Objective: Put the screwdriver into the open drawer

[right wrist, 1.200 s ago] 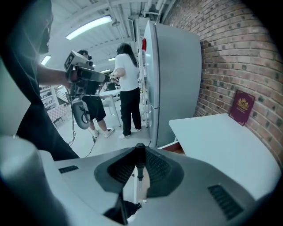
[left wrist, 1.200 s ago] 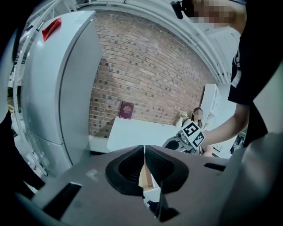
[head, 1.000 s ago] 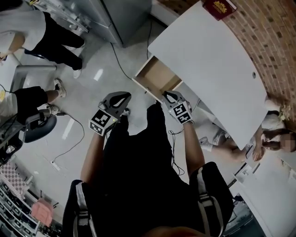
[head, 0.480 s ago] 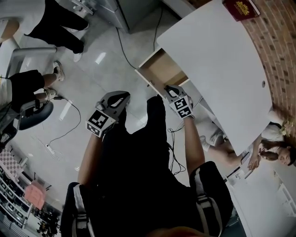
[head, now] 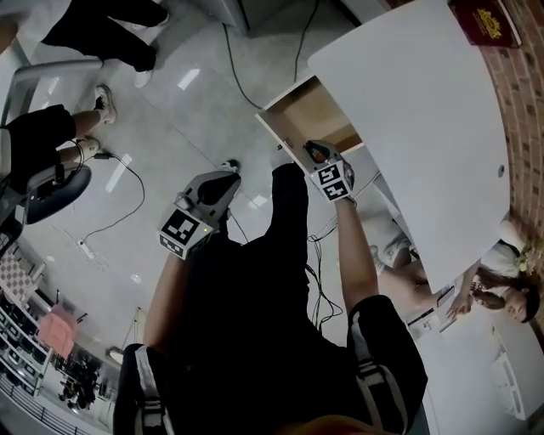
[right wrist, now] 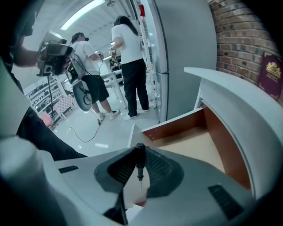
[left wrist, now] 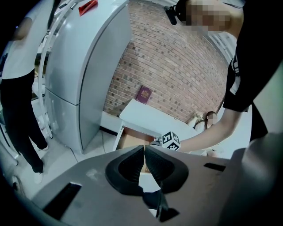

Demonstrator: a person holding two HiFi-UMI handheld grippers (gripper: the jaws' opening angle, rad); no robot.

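Note:
My right gripper (right wrist: 140, 171) is shut on a small black screwdriver (right wrist: 139, 158), which stands upright between the jaws with its thin tip pointing down. Just beyond it lies the open drawer (right wrist: 194, 142), wood-lined and with nothing showing inside. In the head view the right gripper (head: 312, 153) sits at the front edge of the drawer (head: 313, 117), which juts out from under the white table (head: 425, 110). My left gripper (head: 223, 182) hangs lower left over the floor. Its jaws (left wrist: 144, 160) are shut with nothing between them.
A red book (head: 484, 20) lies on the table's far end by the brick wall (right wrist: 239, 39). A tall grey cabinet (left wrist: 75, 75) stands left of the drawer. Two people (right wrist: 129, 57) stand further back, another person (head: 501, 289) is beside the table, and a cable (head: 115, 204) trails over the floor.
The view has swung so the table and drawer sit higher. My right gripper with the screwdriver has drawn closer to the drawer's front edge. The left gripper stays low.

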